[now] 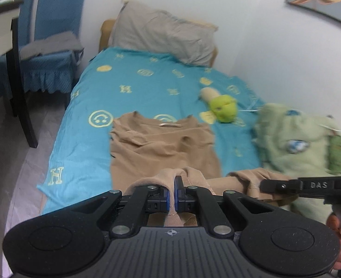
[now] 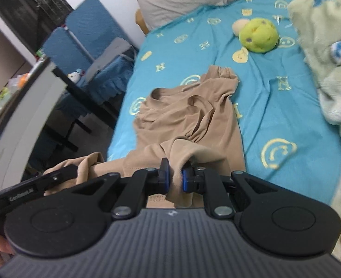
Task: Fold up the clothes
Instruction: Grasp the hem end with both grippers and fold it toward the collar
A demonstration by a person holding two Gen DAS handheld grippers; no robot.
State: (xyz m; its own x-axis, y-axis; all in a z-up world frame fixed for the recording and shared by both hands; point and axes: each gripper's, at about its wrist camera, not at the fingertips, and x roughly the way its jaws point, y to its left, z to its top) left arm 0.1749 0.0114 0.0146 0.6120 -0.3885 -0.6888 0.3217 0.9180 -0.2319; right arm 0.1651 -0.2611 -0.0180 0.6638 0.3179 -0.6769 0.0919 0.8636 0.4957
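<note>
1. The tan shirt point(image 1: 161, 146) lies on the bed point(image 1: 133, 81), collar end toward the pillow point(image 1: 165, 37) and hem end toward the foot, where both grippers have hold of it.

2. The left gripper point(image 1: 172, 185) has its fingers pressed nearly together on a bunched fold of the hem — the cloth humps up over the blue pads.

3. The right gripper point(image 2: 175, 176) pinches the hem further along, its fingers a little wider apart because a thicker wad of fabric sits between them.

4. Holding two separate points along one edge looks like a way to keep that edge stretched, so the lower half can be carried toward the collar in one flat fold.

5. The shirt's upper part is rumpled, with one sleeve turned in over the chest — I'd judge the fold will land uneven unless that is smoothed.

6. A green plush toy point(image 2: 258, 37) and a fuzzy green blanket point(image 2: 328, 69) sit to the wall side, apart from the shirt and out of the way of the fold.
</note>
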